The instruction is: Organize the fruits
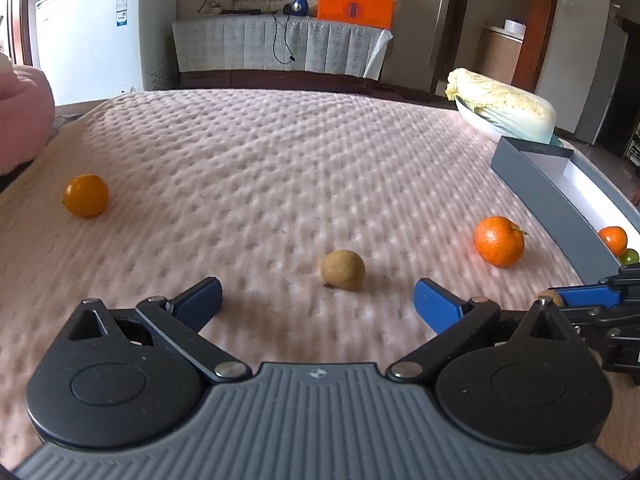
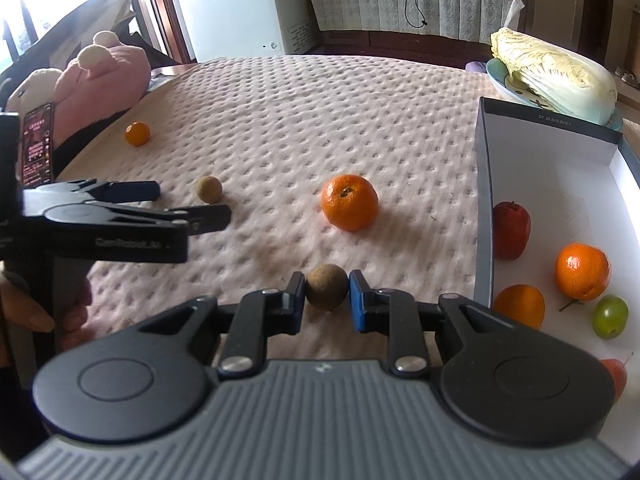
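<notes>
1. Your right gripper (image 2: 327,294) is clenched on a small round brown fruit (image 2: 327,292); both blue pads press its sides, low over the pink dimpled bed cover (image 2: 320,120).
2. Your left gripper (image 1: 318,300) is released, its blue pads spread wide with nothing between them.
3. A second small brown round fruit (image 1: 343,270) lies on the cover just beyond the left gripper's open fingers, apart from them.
4. A large orange mandarin with a stem (image 1: 499,241) sits on the cover to the right of that fruit, near the grey cardboard box with a white inside (image 2: 560,168).
5. A smaller orange citrus (image 1: 85,195) lies well apart at the far left, near the pink plush toy (image 2: 100,80).
6. Inside the box you can see a dark red fruit (image 2: 511,230) against the left wall, a stemmed orange mandarin (image 2: 582,271), a smooth orange fruit (image 2: 519,306) at the near left, and a green round fruit (image 2: 610,316).
7. A pale napa cabbage (image 2: 556,76) rests on a light blue plate (image 2: 498,78) beyond the box's far end.
</notes>
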The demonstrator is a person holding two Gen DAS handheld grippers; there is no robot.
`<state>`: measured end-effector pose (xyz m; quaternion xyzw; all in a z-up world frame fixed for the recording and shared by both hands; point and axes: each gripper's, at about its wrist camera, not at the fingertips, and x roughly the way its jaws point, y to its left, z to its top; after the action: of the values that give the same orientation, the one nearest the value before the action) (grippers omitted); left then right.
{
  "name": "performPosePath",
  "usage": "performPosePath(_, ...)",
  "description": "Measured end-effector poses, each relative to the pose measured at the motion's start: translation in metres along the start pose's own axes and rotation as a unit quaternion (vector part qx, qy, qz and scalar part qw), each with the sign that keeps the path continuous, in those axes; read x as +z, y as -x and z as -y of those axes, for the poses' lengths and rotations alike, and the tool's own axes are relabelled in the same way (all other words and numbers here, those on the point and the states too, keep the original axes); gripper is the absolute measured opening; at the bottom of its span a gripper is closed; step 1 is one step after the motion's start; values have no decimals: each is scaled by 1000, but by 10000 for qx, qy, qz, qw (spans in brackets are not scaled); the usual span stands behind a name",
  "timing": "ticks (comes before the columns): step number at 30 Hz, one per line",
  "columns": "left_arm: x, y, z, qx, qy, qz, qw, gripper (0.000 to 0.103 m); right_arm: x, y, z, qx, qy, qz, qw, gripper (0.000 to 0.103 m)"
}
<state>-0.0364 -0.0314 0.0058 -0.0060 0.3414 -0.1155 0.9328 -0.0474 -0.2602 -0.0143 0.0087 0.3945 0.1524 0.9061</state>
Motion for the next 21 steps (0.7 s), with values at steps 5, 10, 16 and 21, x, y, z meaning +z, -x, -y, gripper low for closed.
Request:
performPosePath(5,5,-2,9,-88,-290,110,9995,72,1,0,-6,-24,101,25,9999,27)
performPosePath(10,7,-11,29,-205,-726,44,9971,55,0,1,-8,-70,155,64,9998,27)
performPosePath(16,9,-9,27,-339,-577,-53,9977,28,1,9,-9,-47,191,192,9996,27)
performPosePath(21,14,5,23,-483,-432,71,9979,28,2,15,-10,-16,173,311,9994,27)
